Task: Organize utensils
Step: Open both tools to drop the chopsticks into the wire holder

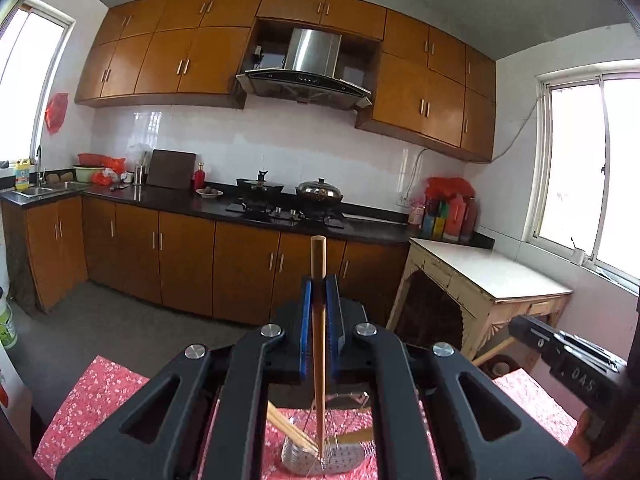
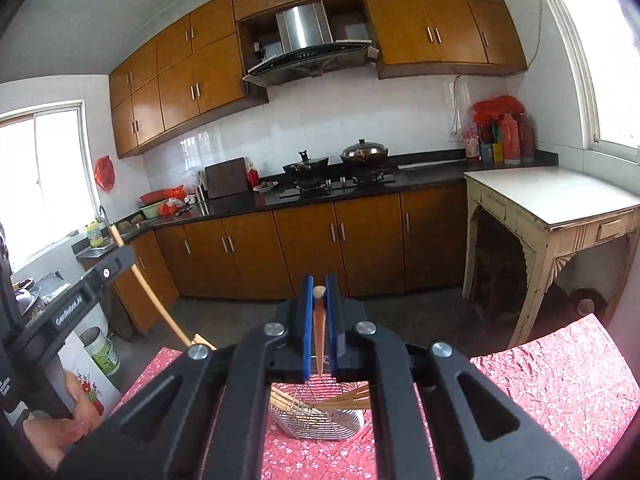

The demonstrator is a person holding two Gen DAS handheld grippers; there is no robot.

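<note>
My left gripper [image 1: 319,280] is shut on a long wooden utensil handle [image 1: 319,332]. The handle sticks up past the blue pads and runs down toward a metal wire basket [image 1: 340,460] holding chopsticks [image 1: 290,432]. My right gripper [image 2: 319,280] is shut on a tapering wooden utensil [image 2: 319,332] with a pale end, above the same wire basket [image 2: 320,424] of chopsticks [image 2: 344,400]. The basket stands on a table with a red floral cloth [image 2: 540,380]. The left gripper [image 2: 116,260] and its long handle [image 2: 156,300] show in the right wrist view. The right gripper body [image 1: 568,364] shows in the left wrist view.
Beyond the table lie bare grey floor and brown kitchen cabinets [image 1: 180,256] under a dark counter with a stove and pots [image 1: 288,196]. A white-topped wooden side table [image 2: 560,196] stands at the right. A bucket [image 2: 102,350] sits at the left. A person's hand [image 2: 60,436] holds the left tool.
</note>
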